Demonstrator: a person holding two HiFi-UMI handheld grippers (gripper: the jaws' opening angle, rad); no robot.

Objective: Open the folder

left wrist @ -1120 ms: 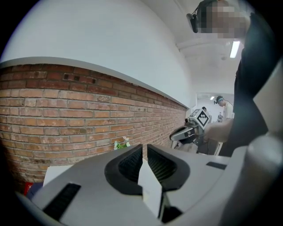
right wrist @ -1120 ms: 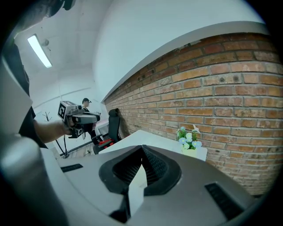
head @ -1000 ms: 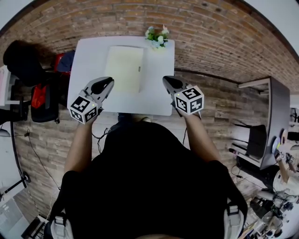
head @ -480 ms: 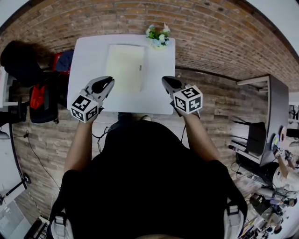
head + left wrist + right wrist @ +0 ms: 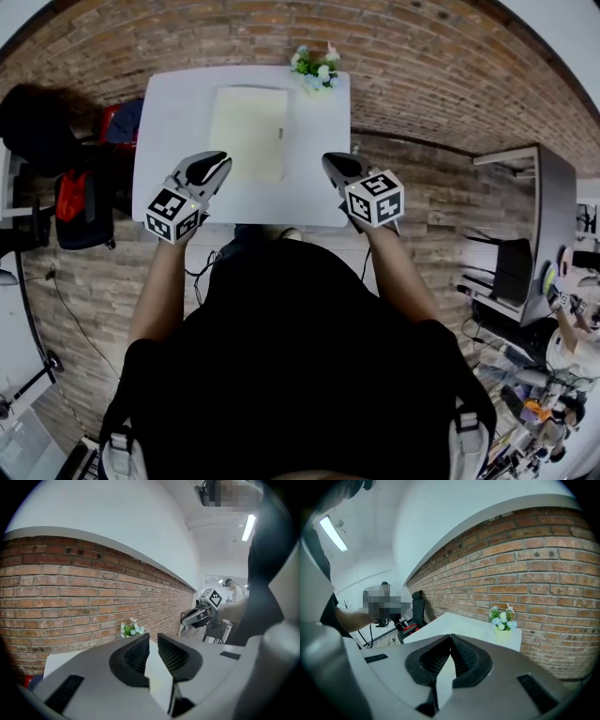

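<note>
A pale yellow folder (image 5: 248,131) lies closed and flat on the white table (image 5: 169,112), with a small clasp on its right edge. My left gripper (image 5: 223,161) hovers over the table's front left, just off the folder's near left corner. In the left gripper view its jaws (image 5: 153,637) stand a narrow slit apart; they have just been opening, and nothing is between them. My right gripper (image 5: 328,161) hovers at the front right, apart from the folder. Its tips (image 5: 450,636) meet with nothing held. The folder is hidden in both gripper views.
A small pot of white and blue flowers (image 5: 314,70) stands at the table's back edge, right of the folder. A black chair and a red bag (image 5: 75,187) are left of the table. A dark desk (image 5: 525,244) stands at the right.
Both grippers have shifted only slightly over the table's front. The folder lies as before.
</note>
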